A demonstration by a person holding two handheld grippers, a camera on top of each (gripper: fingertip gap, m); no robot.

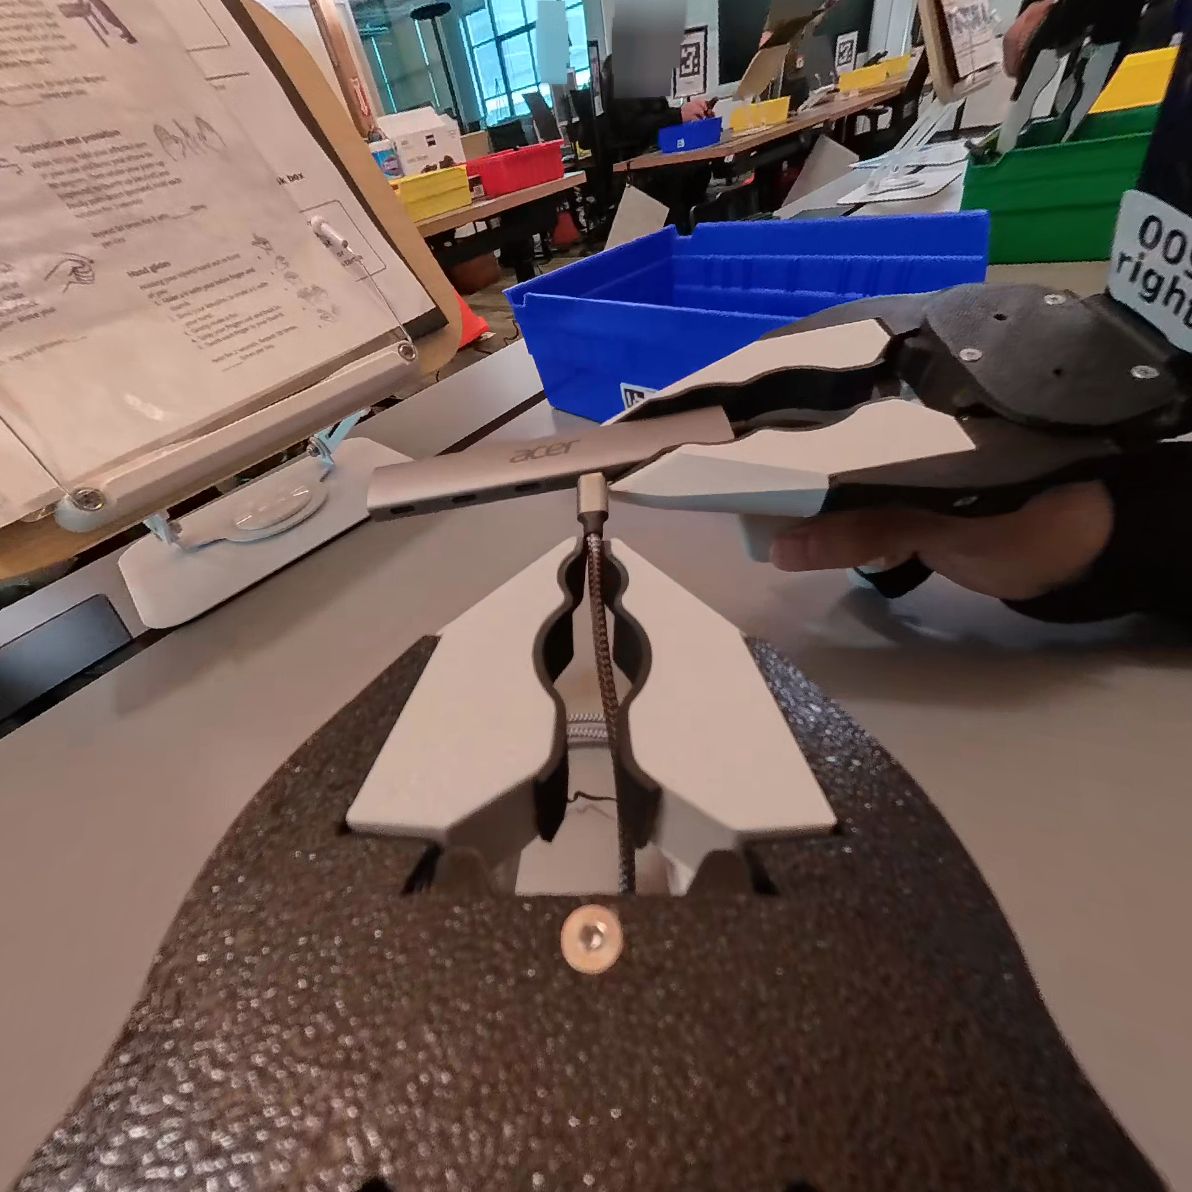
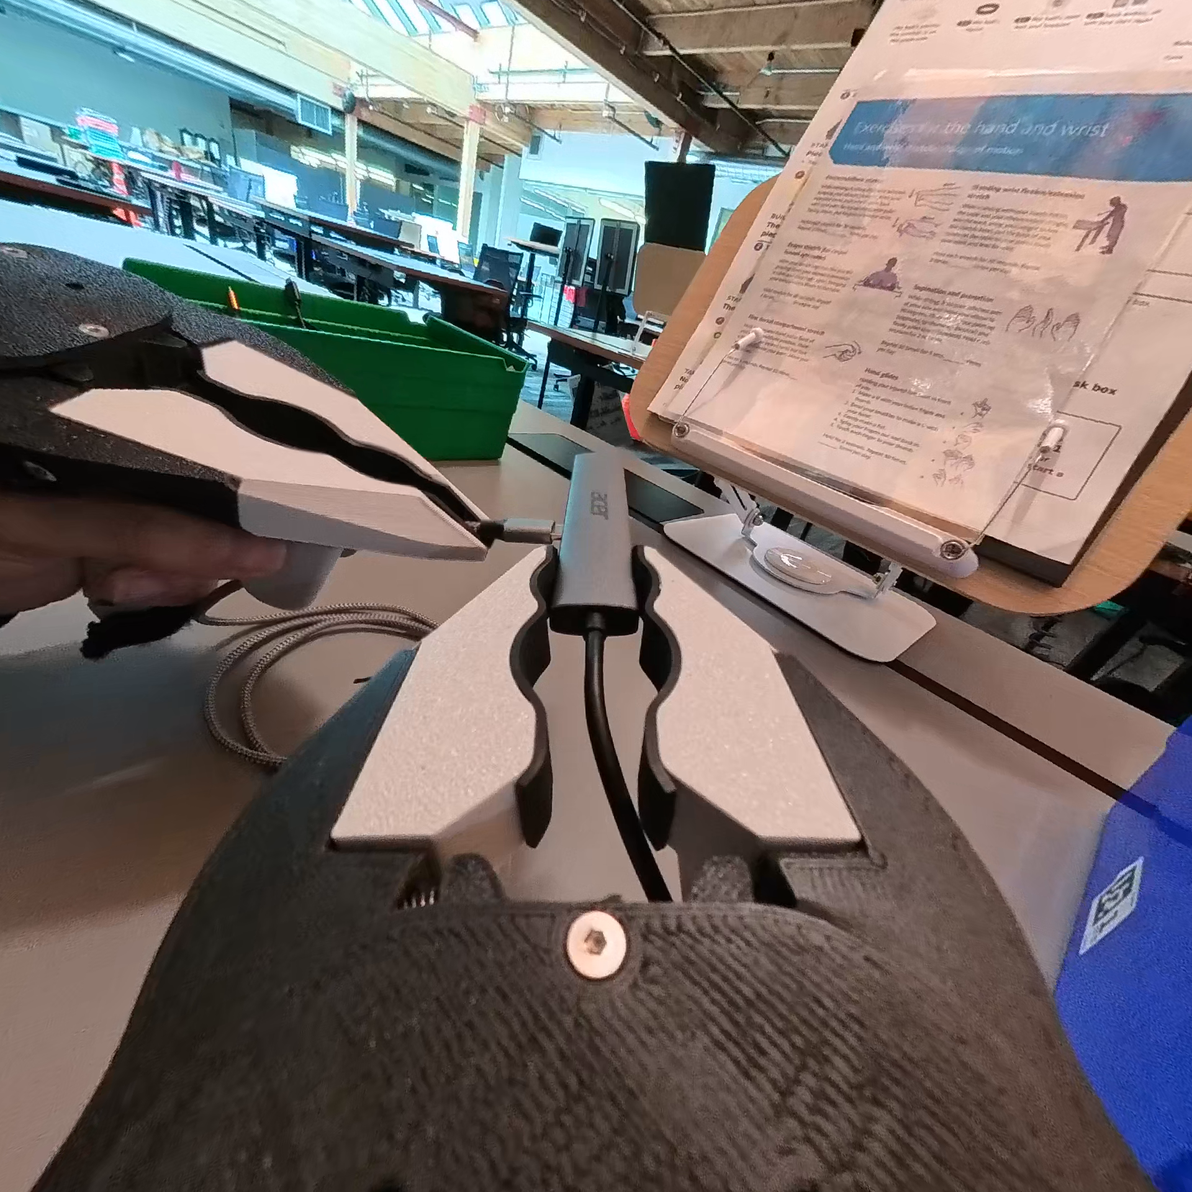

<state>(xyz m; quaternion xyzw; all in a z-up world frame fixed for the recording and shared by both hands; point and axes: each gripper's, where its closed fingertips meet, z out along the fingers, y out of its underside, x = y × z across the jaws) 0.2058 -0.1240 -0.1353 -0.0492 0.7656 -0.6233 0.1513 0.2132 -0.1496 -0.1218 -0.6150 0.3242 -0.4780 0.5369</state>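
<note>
Two grippers are met above the grey bench (image 1: 193,742). A grey USB hub (image 2: 593,535) is clamped at its cabled end by the right gripper (image 2: 593,567) fingers. A braided cable (image 1: 600,619) is pinched just behind its plug (image 1: 590,493) by the left gripper (image 1: 590,548) fingers, the plug touching the hub's side. A blue bin (image 1: 742,309) is seen beyond.

The table (image 1: 193,806) is bare at lower left. A paper stand (image 1: 245,516) blocks upper left; a blue bin (image 1: 742,309) blocks upper right.
</note>
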